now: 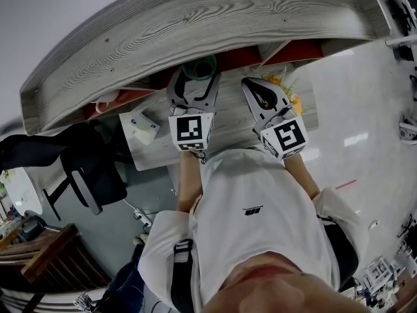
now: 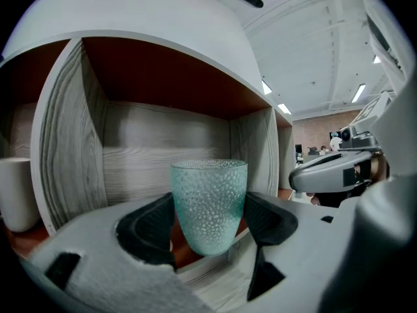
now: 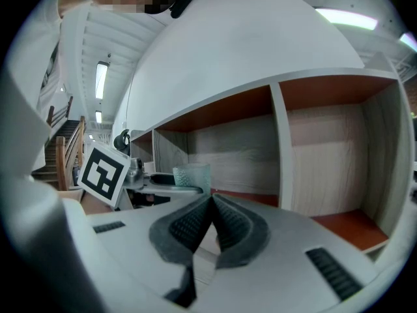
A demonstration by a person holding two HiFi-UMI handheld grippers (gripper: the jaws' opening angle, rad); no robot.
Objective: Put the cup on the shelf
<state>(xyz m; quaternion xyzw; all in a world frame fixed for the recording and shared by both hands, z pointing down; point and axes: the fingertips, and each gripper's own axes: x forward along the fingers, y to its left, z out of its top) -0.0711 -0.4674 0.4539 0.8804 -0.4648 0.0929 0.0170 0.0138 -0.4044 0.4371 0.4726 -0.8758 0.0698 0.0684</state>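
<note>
The left gripper (image 2: 210,225) holds the cup (image 2: 208,204), its two dark pads pressed against the cup's sides. The cup is a teal, pebbled glass. It stands upright at the mouth of one compartment of the shelf (image 2: 65,142), in front of the shelf's grey wood back wall and under its red-brown ceiling. I cannot tell whether the cup's base touches the shelf's floor board. A white mug (image 2: 16,194) stands in the shelf's next compartment, past the divider to the left.

The right gripper (image 3: 212,207) has its jaws closed together with nothing between them. It hangs in front of the shelf, facing the compartments to the right of the one with the cup. In the head view both grippers reach under the shelf's curved top.
</note>
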